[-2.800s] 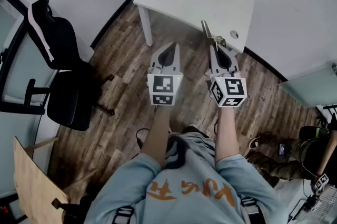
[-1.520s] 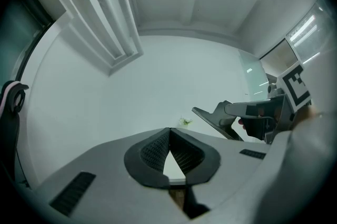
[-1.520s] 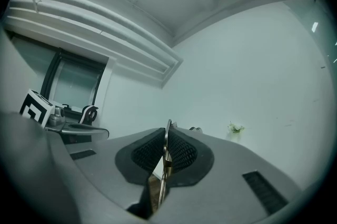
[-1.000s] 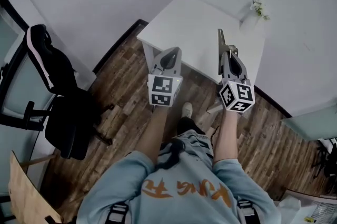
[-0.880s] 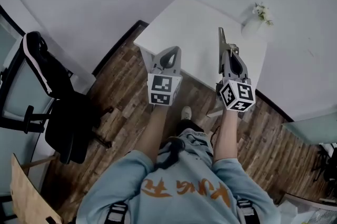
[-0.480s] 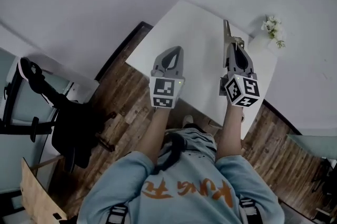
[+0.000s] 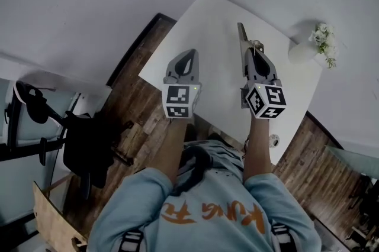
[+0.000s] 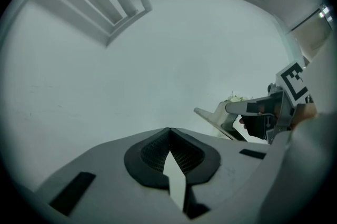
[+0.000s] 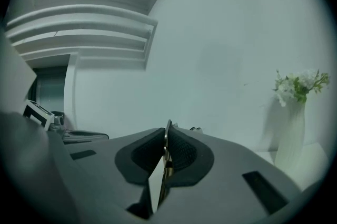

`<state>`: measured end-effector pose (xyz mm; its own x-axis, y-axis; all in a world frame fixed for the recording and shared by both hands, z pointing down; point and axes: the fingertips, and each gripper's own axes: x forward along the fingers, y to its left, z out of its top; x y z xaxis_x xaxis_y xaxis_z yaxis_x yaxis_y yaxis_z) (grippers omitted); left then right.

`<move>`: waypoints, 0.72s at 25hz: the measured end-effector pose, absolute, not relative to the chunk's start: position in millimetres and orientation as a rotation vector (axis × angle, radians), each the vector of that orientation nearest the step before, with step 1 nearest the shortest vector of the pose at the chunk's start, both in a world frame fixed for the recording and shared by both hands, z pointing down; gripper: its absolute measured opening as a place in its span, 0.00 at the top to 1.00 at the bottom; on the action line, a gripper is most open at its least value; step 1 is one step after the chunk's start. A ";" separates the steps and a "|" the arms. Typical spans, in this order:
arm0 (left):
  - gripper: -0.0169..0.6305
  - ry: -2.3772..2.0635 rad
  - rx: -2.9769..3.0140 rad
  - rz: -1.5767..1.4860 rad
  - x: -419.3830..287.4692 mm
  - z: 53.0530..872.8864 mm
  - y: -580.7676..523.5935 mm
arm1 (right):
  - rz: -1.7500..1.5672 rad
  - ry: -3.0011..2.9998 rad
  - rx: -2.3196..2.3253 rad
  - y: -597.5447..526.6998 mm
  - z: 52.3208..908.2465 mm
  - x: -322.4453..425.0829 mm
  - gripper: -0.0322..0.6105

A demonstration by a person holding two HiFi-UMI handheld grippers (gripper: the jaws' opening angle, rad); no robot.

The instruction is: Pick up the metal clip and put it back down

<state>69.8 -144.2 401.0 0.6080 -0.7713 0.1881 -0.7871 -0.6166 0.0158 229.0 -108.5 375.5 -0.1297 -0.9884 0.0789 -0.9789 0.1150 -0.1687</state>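
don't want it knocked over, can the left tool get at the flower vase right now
Probably not directly: the flower vase stands at the white table's far right corner, and the right tool, shut on the metal clip, sits between it and the left tool.

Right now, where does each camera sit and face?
Head view: on head, steeply down at table; forearms, torso, left gripper, right gripper show.
Left gripper view: along its shut jaws at a wall; right gripper at right.
Right gripper view: along jaws shut on clip; vase at right.
Shared: clip in all three.
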 end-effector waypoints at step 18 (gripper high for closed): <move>0.94 -1.424 2.462 0.376 -45.9 502.0 -217.6 | -0.800 2.549 -1.774 -235.0 517.7 90.9 0.90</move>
<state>-45.9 -217.6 502.0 0.4827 -0.8009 0.3544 -0.8714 -0.4794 0.1035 90.9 -235.0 517.7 -0.3868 -0.8619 0.3279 -0.8946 0.2646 -0.3601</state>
